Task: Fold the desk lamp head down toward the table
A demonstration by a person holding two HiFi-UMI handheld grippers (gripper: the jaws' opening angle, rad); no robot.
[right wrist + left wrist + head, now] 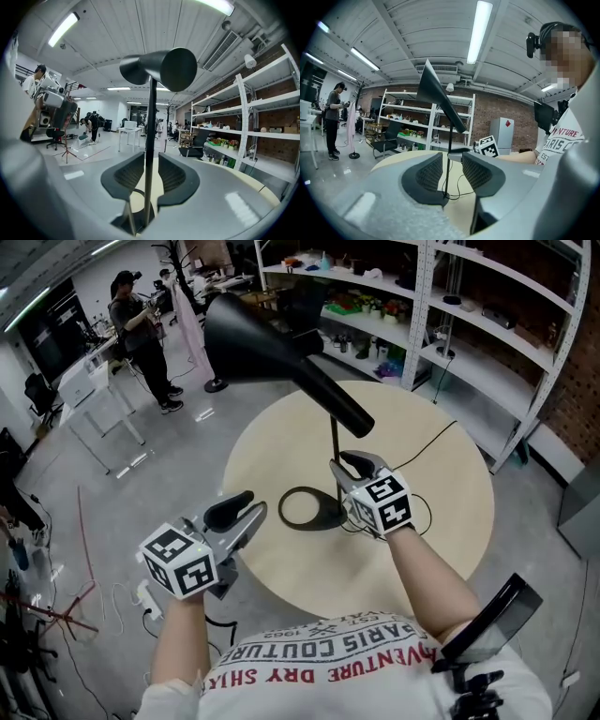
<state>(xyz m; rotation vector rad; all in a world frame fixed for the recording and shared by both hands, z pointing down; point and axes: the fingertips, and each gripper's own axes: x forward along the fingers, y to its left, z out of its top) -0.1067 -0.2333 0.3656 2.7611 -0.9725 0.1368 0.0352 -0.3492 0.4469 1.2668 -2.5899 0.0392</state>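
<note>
Lamp stem point(151, 117) between parted claw point(150, 158)

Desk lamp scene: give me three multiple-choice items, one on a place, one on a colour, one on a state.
1. Where does the lamp's ring base stand?
A. on the floor
B. on the round table
C. on a shelf

2. What colour is the lamp head?
A. white
B. red
C. black

3. How do the right gripper's jaws stand?
A. apart, with the lamp stem in their gap
B. shut on the cable
C. shut on nothing

Key: 1 B, the head view shows the ring lying on the tabletop. 2 C, the cone is black in every view. 3 A, the right gripper view shows space on either side of the stem.
</note>
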